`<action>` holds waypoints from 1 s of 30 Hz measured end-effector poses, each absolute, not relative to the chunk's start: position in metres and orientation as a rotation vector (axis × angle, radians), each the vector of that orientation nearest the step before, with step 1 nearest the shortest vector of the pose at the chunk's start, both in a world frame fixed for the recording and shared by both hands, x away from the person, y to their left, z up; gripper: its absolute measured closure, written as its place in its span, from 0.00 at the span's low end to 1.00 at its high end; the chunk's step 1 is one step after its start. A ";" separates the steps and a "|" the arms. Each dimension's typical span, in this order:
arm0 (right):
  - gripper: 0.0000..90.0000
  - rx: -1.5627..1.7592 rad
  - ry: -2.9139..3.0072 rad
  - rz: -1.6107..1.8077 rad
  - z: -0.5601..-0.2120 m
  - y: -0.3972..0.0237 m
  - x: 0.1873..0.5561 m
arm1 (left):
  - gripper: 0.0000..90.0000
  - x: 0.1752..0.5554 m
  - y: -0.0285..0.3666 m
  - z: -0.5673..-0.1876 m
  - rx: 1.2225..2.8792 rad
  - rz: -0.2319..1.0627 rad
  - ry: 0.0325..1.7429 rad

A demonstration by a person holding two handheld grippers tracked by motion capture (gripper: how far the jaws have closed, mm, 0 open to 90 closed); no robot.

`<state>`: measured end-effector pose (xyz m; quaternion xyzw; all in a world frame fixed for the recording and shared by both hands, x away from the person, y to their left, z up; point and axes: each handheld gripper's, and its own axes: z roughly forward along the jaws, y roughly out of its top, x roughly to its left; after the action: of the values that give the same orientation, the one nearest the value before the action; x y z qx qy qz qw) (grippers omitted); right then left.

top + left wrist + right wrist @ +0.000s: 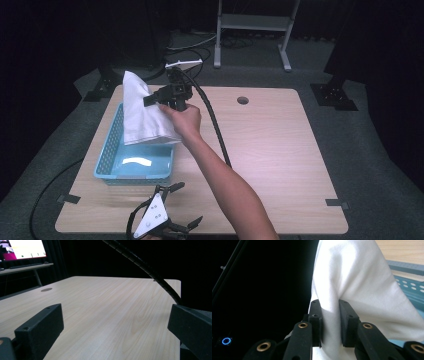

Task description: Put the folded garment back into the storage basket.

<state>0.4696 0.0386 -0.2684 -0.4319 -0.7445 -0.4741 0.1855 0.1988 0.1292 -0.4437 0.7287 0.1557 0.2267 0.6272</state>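
Note:
A white cloth (pixel 142 112) hangs over the far end of a light blue basket (pixel 111 155) on the left of the table. My right gripper (pixel 152 99) is shut on the cloth and holds it above the basket. In the right gripper view the two black pads (pixel 347 320) pinch a fold of the white cloth (pixel 357 282), and the blue basket (pixel 412 290) shows behind it. My left gripper (pixel 192 205) rests at the table's front edge, jaws open with nothing between them. The left gripper view looks along the bare wooden table (pixel 105 305) between its wide-apart jaws.
The right gripper's black cable (pixel 212 120) runs across the table's middle; the same cable (pixel 150 270) crosses the left gripper view. A round hole (pixel 243 100) is near the table's far edge. A metal stand (pixel 252 25) is beyond the table. The table's right half is bare wood.

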 end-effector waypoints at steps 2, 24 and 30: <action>0.83 -1.221 -2.095 -1.331 -0.272 0.041 0.471 | 0.00 0.199 0.129 -0.444 1.671 0.520 0.356; 0.83 -1.242 -2.065 -1.226 -0.318 0.066 0.476 | 0.00 0.197 0.130 -0.444 1.668 0.526 0.342; 0.83 -1.253 -2.060 -1.203 -0.327 0.070 0.477 | 0.00 0.197 0.130 -0.444 1.664 0.537 0.341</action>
<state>0.4767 0.0696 -0.3267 -0.4535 -0.7455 -0.4354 0.2213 0.1969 0.1304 -0.4440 0.7263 0.1489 0.2345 0.6288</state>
